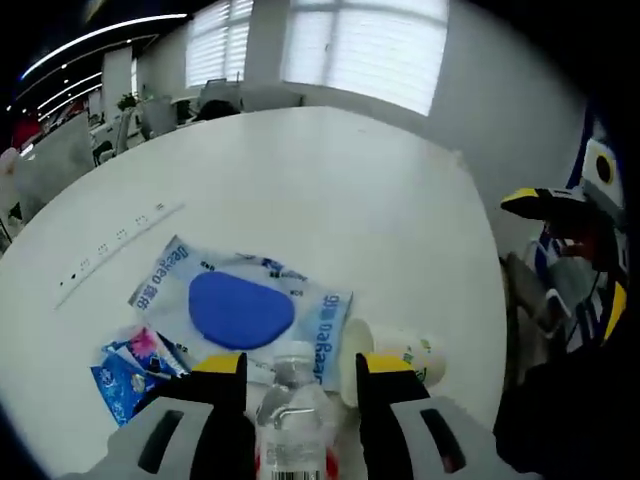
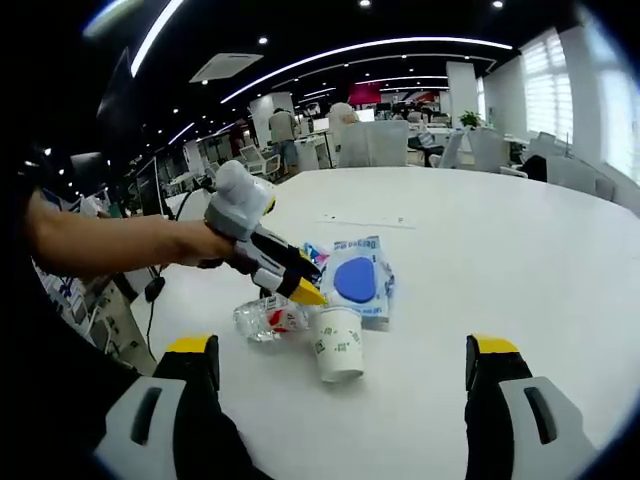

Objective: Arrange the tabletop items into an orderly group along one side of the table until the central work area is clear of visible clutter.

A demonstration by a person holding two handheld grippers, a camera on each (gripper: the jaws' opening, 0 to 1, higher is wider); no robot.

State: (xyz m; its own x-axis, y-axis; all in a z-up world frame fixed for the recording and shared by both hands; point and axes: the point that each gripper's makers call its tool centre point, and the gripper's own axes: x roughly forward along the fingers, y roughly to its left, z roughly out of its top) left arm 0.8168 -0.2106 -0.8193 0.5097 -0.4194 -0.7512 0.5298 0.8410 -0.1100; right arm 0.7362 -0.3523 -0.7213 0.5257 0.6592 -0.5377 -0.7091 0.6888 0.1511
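Left fingers on the bottle, right fingers spread

My left gripper (image 1: 295,375) pinches the lying water bottle (image 1: 292,425) on the desk (image 1: 330,200), between snack packets (image 1: 125,372), wipes pack (image 1: 240,308) and tipped paper cup (image 1: 395,360); my right gripper (image 2: 340,358) hangs wide apart nearby.

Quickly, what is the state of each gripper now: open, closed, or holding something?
Left gripper: jaws on either side of the water bottle lying on the table; whether they grip it cannot be told.
Right gripper: jaws wide open, holding nothing.
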